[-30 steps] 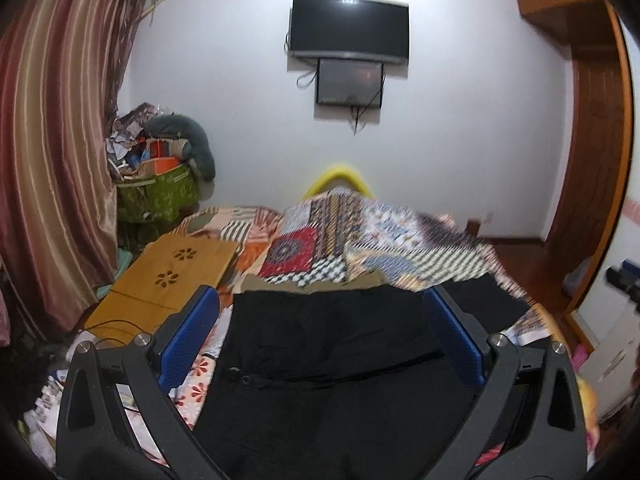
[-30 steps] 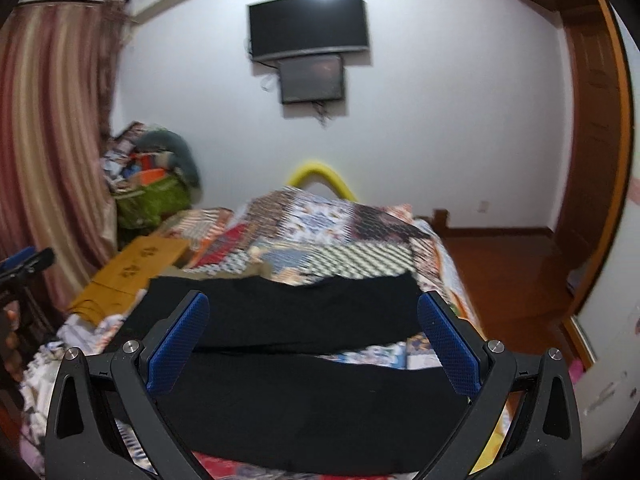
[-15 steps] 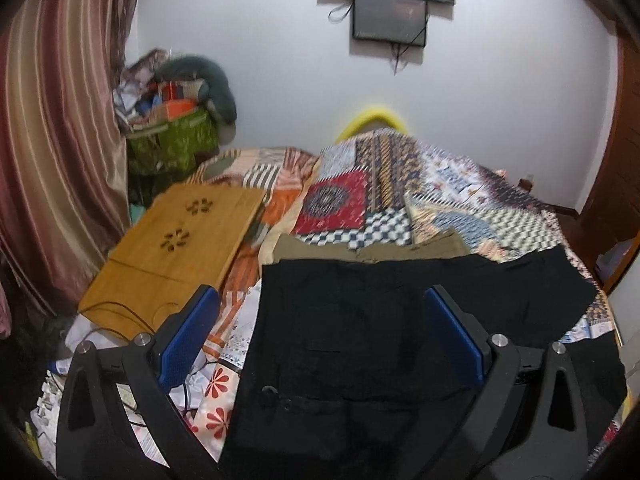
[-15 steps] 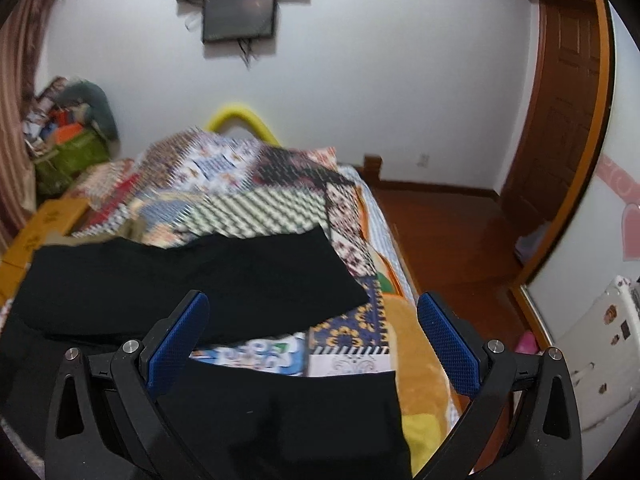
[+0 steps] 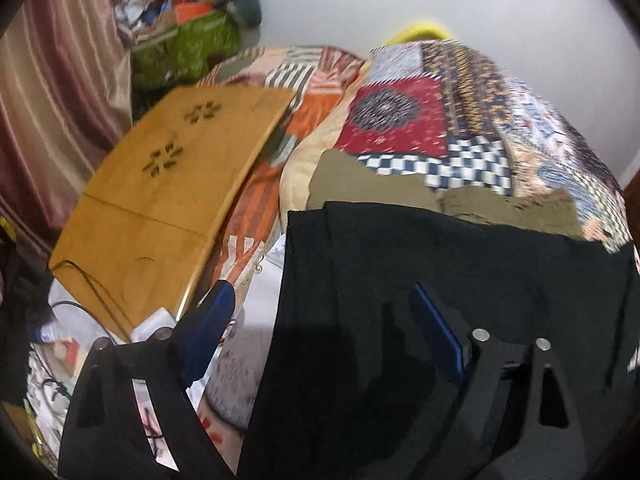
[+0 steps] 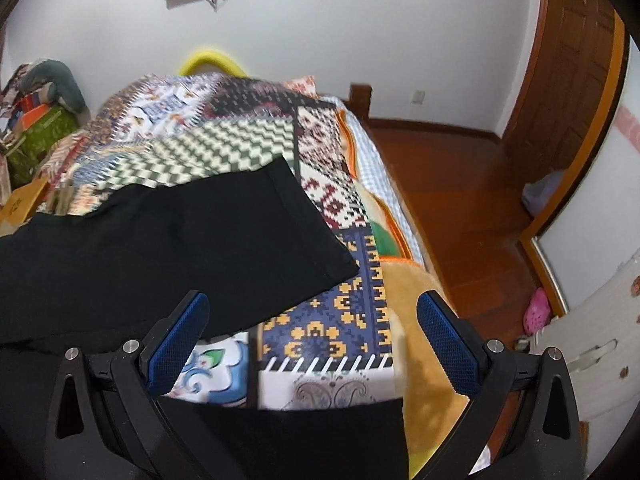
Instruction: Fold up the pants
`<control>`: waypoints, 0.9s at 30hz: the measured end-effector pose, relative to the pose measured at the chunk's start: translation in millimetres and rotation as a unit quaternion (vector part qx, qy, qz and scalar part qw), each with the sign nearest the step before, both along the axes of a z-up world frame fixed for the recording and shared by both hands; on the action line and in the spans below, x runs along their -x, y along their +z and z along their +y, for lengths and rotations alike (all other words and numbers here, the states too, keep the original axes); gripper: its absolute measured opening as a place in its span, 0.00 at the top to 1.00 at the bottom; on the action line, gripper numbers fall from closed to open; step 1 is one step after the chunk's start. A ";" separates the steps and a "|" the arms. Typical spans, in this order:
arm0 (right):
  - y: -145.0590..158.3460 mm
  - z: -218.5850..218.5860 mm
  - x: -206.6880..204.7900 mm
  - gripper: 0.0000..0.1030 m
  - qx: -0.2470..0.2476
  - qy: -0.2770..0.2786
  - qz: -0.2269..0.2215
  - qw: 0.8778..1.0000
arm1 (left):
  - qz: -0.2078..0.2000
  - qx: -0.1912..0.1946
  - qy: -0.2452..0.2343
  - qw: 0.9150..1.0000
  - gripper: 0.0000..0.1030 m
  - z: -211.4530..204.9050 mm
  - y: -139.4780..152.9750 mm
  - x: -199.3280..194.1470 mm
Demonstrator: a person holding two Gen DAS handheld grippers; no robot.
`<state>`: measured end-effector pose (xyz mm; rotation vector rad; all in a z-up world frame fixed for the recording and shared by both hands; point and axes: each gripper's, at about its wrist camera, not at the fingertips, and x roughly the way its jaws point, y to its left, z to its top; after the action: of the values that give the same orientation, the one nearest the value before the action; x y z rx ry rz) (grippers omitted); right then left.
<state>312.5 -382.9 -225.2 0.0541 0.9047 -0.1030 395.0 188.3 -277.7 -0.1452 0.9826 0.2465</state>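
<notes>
Black pants (image 5: 420, 280) lie spread flat on a bed under a patchwork quilt (image 5: 460, 120), filling the lower half of the left wrist view from about 3 o'clock round to 7 o'clock. The left gripper (image 5: 320, 328) points down at them with its jaws wide but closing; the blue pad (image 5: 208, 332) at 8 o'clock sits off the cloth's left edge over white printed bedding, while the other pad (image 5: 438, 332) at 5 o'clock is over the black fabric, so the pants' edge lies between the jaws and neither pad presses on it. An olive cloth (image 5: 380, 190) peeks out from under the pants' far edge, toward 12 o'clock. A wooden lap tray (image 5: 168, 200) rests at 9 to 10 o'clock beside the bed, with a green bag (image 5: 188, 48) of clutter at 11 o'clock against a striped curtain (image 5: 52, 92). In the right wrist view the right gripper (image 6: 312, 340) has its jaws spread wide with nothing gripped. One pant leg (image 6: 180, 252) stretches from 9 o'clock toward centre, its hem ending near the middle of the frame; a second black leg end (image 6: 300, 436) lies at 6 o'clock, below the jaws, with quilt showing between the two. The wood floor (image 6: 460, 200) and a door (image 6: 568, 60) sit at 2 to 3 o'clock, and a yellow hoop (image 6: 210, 60) stands at 11 o'clock behind the bed.
</notes>
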 end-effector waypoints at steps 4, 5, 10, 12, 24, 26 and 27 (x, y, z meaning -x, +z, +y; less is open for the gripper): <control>-12.6 -4.2 -13.7 0.07 -0.003 -0.004 0.020 1.000 | 0.010 -0.005 0.007 1.000 0.14 6.0 -15.7 -18.3; -15.5 -5.6 -16.9 0.09 -0.002 -0.003 0.026 1.000 | 0.013 -0.003 0.008 1.000 0.14 6.9 -19.4 -23.0; -30.6 -6.5 -30.6 0.21 -0.006 0.013 0.047 0.999 | 0.033 0.025 0.016 0.999 0.15 10.2 -36.3 -36.7; -37.3 -5.4 -36.9 0.26 0.007 0.011 0.057 0.998 | 0.032 0.027 0.015 0.999 0.17 9.9 -39.7 -40.0; -45.7 -2.7 -54.1 0.80 0.041 0.026 0.061 0.997 | 0.009 0.021 0.004 1.000 0.57 8.6 -24.5 -31.9; -45.0 -1.8 -49.9 0.82 0.045 0.029 0.062 0.997 | 0.006 0.013 0.001 1.000 0.62 6.6 -19.6 -29.7; -44.4 -2.1 -46.6 0.83 0.044 0.030 0.061 0.997 | 0.006 0.009 -0.001 1.000 0.63 5.4 -17.5 -29.0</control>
<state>359.1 -385.0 -269.6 -0.0628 1.0220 -0.0915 424.0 193.7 -295.2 -0.1598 0.9979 0.2377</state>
